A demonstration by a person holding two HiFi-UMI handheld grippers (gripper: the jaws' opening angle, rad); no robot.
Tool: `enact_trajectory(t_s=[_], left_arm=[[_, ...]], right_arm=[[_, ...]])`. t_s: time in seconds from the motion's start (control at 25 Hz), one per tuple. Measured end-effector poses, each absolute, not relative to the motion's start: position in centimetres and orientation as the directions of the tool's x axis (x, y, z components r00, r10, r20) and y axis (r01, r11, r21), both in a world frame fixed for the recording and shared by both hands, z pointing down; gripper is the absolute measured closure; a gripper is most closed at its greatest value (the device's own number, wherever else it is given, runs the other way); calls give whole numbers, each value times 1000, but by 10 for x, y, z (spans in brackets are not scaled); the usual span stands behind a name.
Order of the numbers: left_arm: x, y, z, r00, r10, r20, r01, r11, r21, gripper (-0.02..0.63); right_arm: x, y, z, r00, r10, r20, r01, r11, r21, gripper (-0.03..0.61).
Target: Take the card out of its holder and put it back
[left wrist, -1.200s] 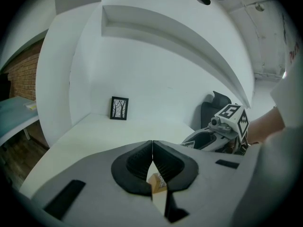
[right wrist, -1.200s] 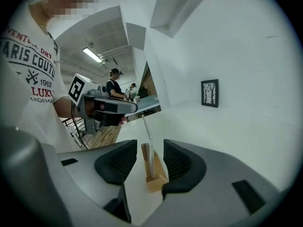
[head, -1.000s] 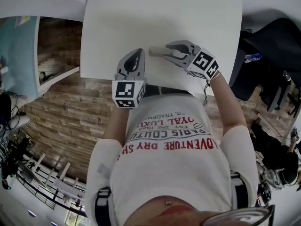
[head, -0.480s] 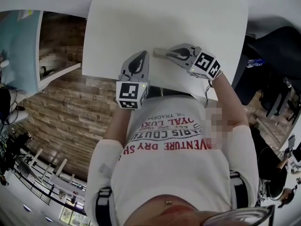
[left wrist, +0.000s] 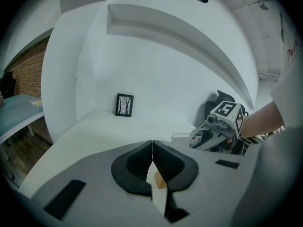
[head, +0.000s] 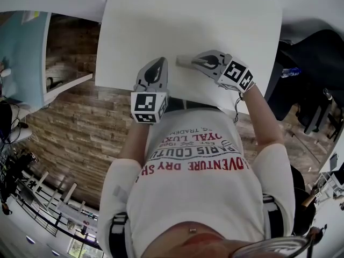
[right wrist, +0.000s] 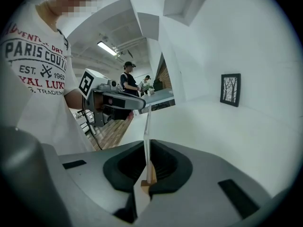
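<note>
A clear card holder (head: 184,61) with a card (left wrist: 198,138) in it lies low over the white table (head: 188,20). My right gripper (head: 196,62) is closing on it, and its pads press on the thin holder (right wrist: 147,131), which shows edge-on between the jaws (right wrist: 147,148). My left gripper (head: 159,63) hovers just left of the holder, near the table's front edge. Its jaws (left wrist: 152,143) are shut with nothing between them. From the left gripper view the right gripper (left wrist: 222,126) and the holder (left wrist: 182,138) sit ahead to the right.
A small black-framed picture (left wrist: 124,105) stands at the far side of the table, also in the right gripper view as the picture (right wrist: 231,89). People (right wrist: 128,79) stand in the background. Wooden floor (head: 70,128) lies below the table's near edge.
The right gripper's jaws, open around the holder a second ago, have come together on it. The left gripper has hardly moved.
</note>
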State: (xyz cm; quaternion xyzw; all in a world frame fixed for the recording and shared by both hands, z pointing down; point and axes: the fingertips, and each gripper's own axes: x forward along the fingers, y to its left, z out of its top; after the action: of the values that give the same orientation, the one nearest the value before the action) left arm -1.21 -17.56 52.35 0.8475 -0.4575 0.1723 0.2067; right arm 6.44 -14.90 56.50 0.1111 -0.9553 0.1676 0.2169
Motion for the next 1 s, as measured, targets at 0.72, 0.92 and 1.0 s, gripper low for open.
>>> enact_trajectory(t_s=[0.72, 0.92, 1.0], left_arm=[[-20, -177, 479, 546, -754, 367, -836, -518, 179, 589], [-10, -173, 462, 559, -761, 329, -826, -545, 142, 589], [-6, -170, 459, 569, -757, 322, -819, -557, 138, 589]], right_arm=[[77, -156, 484, -828, -393, 400, -459, 885, -80, 543], [98, -144, 474, -739, -548, 393, -605, 796, -28, 543], [104, -138, 475, -698, -602, 388, -659, 752, -21, 543]])
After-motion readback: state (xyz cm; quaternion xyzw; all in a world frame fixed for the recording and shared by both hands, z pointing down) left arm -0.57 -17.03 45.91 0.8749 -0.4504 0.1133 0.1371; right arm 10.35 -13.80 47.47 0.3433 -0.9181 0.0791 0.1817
